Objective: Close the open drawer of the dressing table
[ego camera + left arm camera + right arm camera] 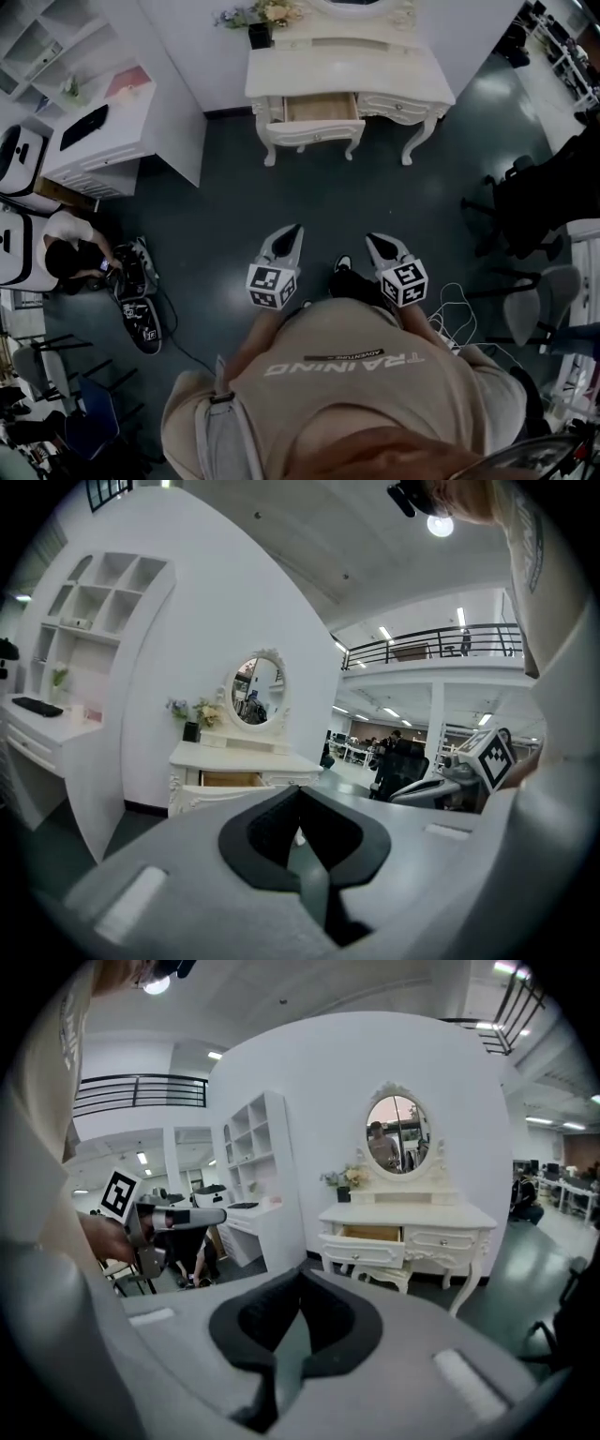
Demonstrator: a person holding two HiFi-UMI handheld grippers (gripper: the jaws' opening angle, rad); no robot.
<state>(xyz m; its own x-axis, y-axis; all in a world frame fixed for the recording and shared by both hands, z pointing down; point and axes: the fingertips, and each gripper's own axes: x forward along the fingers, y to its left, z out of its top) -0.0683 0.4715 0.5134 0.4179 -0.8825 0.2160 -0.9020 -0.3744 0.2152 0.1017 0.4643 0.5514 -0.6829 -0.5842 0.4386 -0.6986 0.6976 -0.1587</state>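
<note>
The white dressing table stands against the far wall, well ahead of me. Its left drawer is pulled out and shows a wooden inside. Both grippers hang in front of my body, some distance short of the table. My left gripper is shut with nothing in it, and my right gripper is shut and empty too. The left gripper view has the table and drawer beyond the closed jaws. Past the closed jaws of the right gripper view lies the open drawer.
A white desk with shelves stands at the left. A person crouches by equipment on the floor at the left. Office chairs stand at the right, and cables lie near my feet. Dark floor lies between me and the table.
</note>
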